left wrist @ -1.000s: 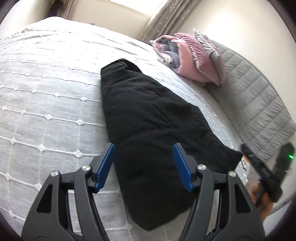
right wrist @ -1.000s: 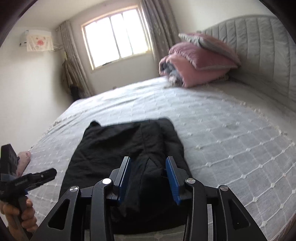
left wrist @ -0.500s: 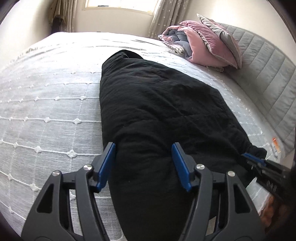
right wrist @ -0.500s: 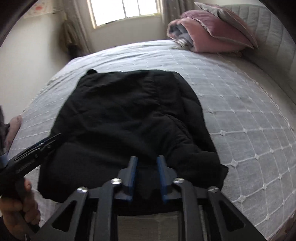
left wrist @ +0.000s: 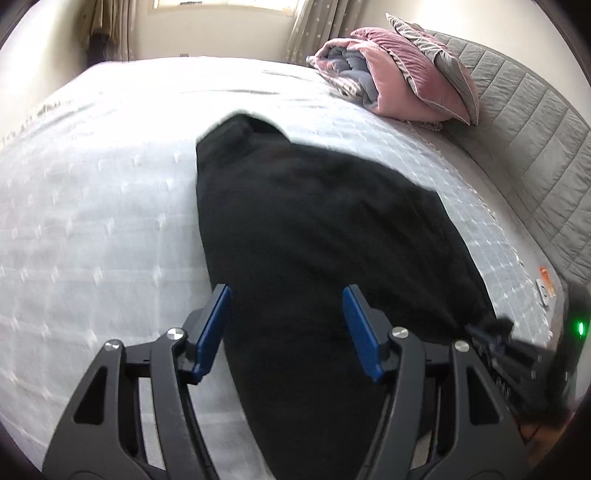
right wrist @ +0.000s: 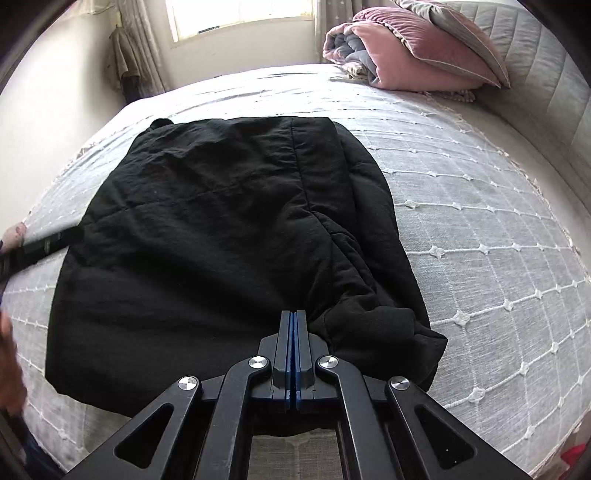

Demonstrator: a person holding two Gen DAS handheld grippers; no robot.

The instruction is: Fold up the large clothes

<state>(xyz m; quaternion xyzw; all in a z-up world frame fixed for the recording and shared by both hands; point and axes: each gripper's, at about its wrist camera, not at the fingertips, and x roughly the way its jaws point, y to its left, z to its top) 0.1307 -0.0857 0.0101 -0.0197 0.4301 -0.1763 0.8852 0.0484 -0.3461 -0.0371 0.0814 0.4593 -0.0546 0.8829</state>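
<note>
On the bed (right wrist: 480, 206), right tool (right wrist: 293, 321) pinches the black garment (right wrist: 221, 221); left tool (left wrist: 286, 325) hovers spread.

Nothing readable from here: the small orange-and-white label (left wrist: 546, 286) at the bed (left wrist: 92, 221) edge is too blurred.

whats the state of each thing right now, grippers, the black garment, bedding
left gripper: open, jaws apart over the garment's edge
right gripper: shut, pads pressed together at the garment's near hem
black garment: lying on the bed, partly folded, wrinkled, bunched at its near right corner
pink quilt: folded, by the headboard
grey pillow: resting on the quilt
bedspread: spread flat
</note>
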